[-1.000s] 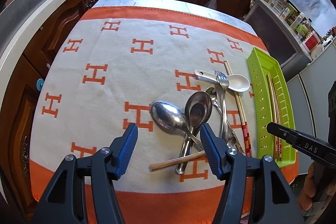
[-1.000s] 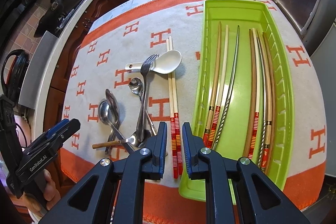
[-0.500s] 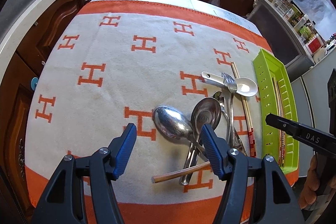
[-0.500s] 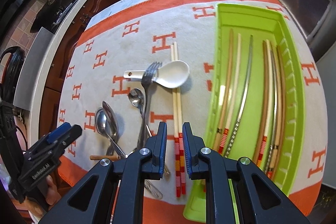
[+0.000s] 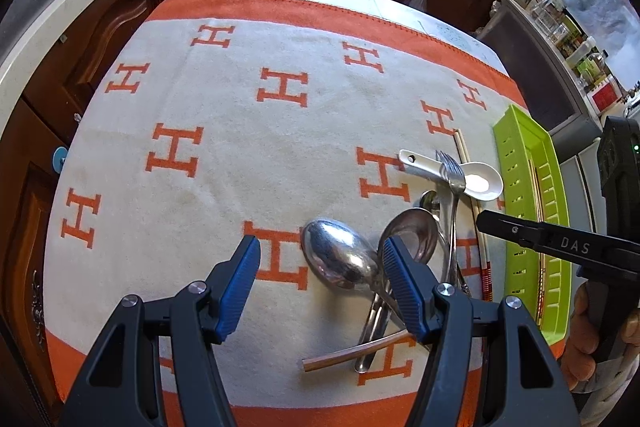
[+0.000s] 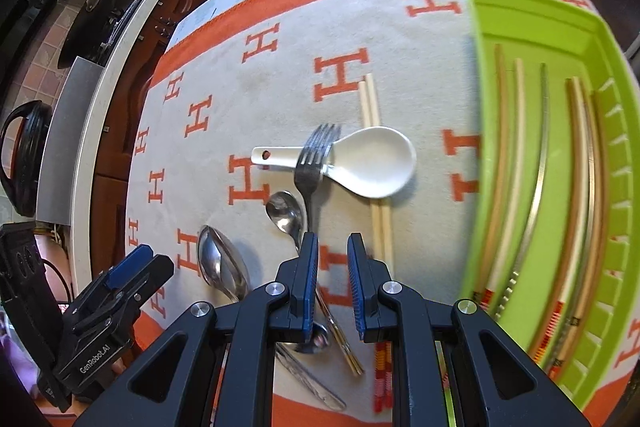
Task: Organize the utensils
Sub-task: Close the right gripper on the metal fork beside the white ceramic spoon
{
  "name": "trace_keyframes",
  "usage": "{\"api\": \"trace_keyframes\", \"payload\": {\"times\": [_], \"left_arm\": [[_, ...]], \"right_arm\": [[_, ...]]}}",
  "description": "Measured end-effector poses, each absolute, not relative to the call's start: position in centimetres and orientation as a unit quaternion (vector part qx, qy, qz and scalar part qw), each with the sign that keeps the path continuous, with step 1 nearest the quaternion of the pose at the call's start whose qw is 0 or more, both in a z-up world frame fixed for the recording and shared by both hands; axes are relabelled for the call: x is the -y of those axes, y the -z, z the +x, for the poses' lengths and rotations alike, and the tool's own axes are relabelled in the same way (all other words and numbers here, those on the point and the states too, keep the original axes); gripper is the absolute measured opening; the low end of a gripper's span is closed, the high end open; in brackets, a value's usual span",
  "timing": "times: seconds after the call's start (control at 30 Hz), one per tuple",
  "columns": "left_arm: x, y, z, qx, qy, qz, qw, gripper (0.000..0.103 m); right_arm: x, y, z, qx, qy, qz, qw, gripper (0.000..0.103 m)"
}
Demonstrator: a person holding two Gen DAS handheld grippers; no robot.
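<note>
Left gripper [image 5: 320,259] hangs wide open and empty over a big spoon [image 5: 338,263]. Right gripper [image 6: 333,267], jaws narrowly parted, holds nothing above the tangled pile. Fork [image 6: 314,163] lies across the white spoon [image 6: 372,163], chopsticks [image 6: 376,163] underneath. Green tray [image 6: 480,131], at three o'clock, already holds chopsticks.
</note>
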State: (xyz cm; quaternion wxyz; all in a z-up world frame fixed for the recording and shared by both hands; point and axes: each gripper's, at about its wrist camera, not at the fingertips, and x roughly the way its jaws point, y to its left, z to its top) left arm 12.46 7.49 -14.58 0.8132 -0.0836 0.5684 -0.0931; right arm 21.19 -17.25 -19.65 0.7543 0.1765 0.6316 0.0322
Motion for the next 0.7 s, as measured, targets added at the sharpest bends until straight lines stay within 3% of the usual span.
{"api": "trace_keyframes", "payload": {"times": [0.43,0.57,0.7], "left_arm": [[-10.2,15.1,12.7,-0.574,0.085,-0.121,0.805,0.062],[-10.4,15.3,12.6,-0.578,0.085,-0.127,0.802,0.062],[-10.1,15.5,12.3,-0.585,0.098,-0.133,0.794,0.062]], "right_arm": [[14.6,23.0,24.4,-0.622,-0.049,0.171,0.762,0.016],[14.0,23.0,24.4,-0.614,-0.060,0.162,0.770,0.008],[13.6,23.0,24.4,-0.613,-0.061,0.154,0.773,0.008]]}}
